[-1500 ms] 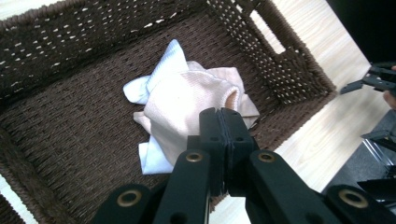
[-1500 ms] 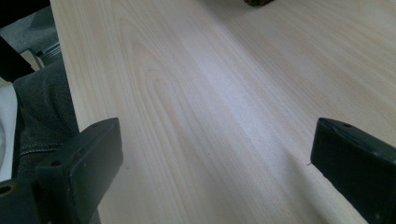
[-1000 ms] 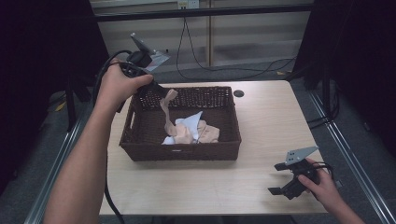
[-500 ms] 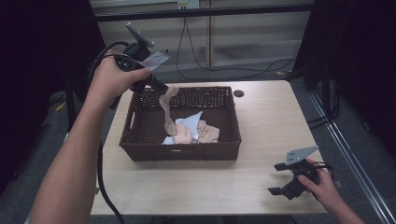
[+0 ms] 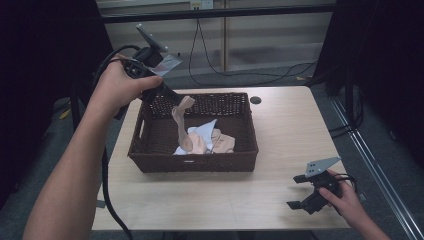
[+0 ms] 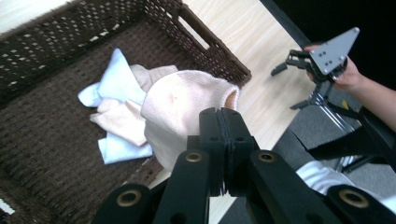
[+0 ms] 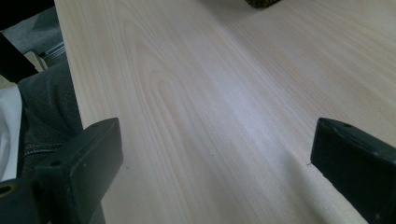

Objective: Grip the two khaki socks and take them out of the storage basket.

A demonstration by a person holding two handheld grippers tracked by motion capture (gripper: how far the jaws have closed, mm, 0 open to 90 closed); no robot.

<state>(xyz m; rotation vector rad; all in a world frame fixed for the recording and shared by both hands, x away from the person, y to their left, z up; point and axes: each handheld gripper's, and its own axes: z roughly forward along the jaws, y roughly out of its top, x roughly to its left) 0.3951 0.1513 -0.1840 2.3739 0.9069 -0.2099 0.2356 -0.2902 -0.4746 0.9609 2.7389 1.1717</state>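
Observation:
A dark brown wicker basket (image 5: 150,162) (image 6: 42,154) stands in the middle of the table. My left gripper (image 5: 176,98) (image 6: 219,116) is raised over its far left corner, shut on a beige sock (image 5: 182,126) (image 6: 182,109) that hangs down into the basket. Under it lie more beige and pale blue socks (image 5: 210,141) (image 6: 116,105) in a small heap on the basket floor. My right gripper (image 5: 297,191) (image 7: 215,163) rests low at the table's near right corner, open, with bare wood between its jaws.
The light wooden table (image 5: 290,125) (image 7: 196,84) has a round cable hole (image 5: 256,100) behind the basket. Cables (image 5: 240,70) lie on the floor beyond the far edge. A person's lap (image 7: 42,98) is at the near edge.
My left gripper has risen and drawn back to the far left, lifting the beige sock higher out of the heap. The right gripper has stayed put.

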